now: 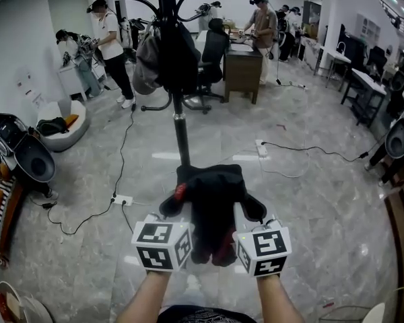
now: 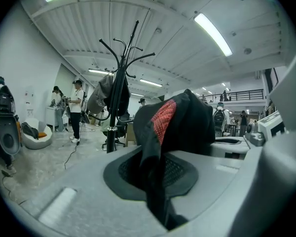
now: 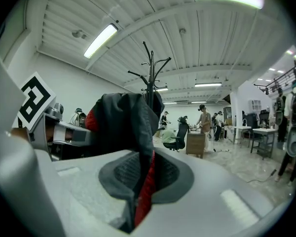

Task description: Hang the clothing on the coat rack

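A black garment with red lining (image 1: 212,200) hangs bunched between both grippers, low in the head view. My left gripper (image 1: 180,210) is shut on its left edge; the cloth (image 2: 177,127) runs through the jaws in the left gripper view. My right gripper (image 1: 241,214) is shut on the right edge, with the fabric (image 3: 133,132) pinched between its pads. The black coat rack (image 1: 168,25) stands straight ahead on the floor, beyond the garment. A grey item (image 1: 148,62) and a dark one hang from its hooks. The upper hooks (image 2: 126,51) show bare.
Cables and a power strip (image 1: 121,199) lie on the marble floor left of the rack's pole. An office chair (image 1: 212,56) and a wooden desk (image 1: 244,66) stand behind the rack. Several people work in the background. Speakers (image 1: 30,157) sit at the left.
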